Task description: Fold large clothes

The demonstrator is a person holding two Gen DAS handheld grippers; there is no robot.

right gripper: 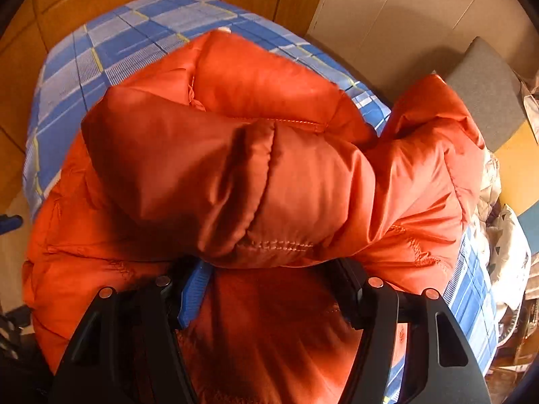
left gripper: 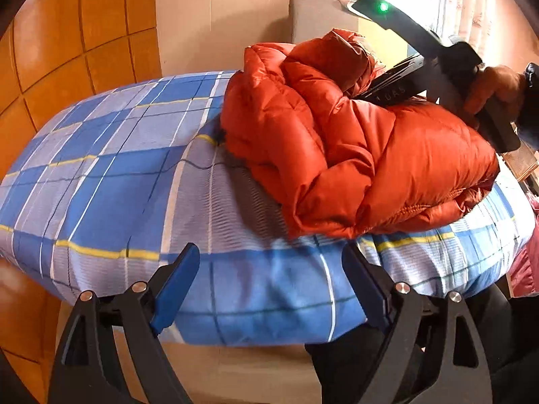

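An orange puffer jacket (left gripper: 353,155) lies bunched and partly folded on a bed with a blue plaid sheet (left gripper: 118,175). My left gripper (left gripper: 269,252) is open over the sheet's near edge, just short of the jacket's hem, with nothing between its fingers. My right gripper (left gripper: 377,92), held in a person's hand (left gripper: 492,91), digs into the top of the jacket from the right. In the right wrist view a thick padded fold of the jacket (right gripper: 235,181) fills the space between the fingers of my right gripper (right gripper: 273,269), whose tips are hidden under the fabric.
Orange wood panelling (left gripper: 67,33) backs the bed on the left. A grey cushion (right gripper: 485,91) stands at the far end by a bright curtained window (left gripper: 465,6). Light-coloured clothes (right gripper: 505,235) and a pink garment (left gripper: 525,269) pile at the bed's right side.
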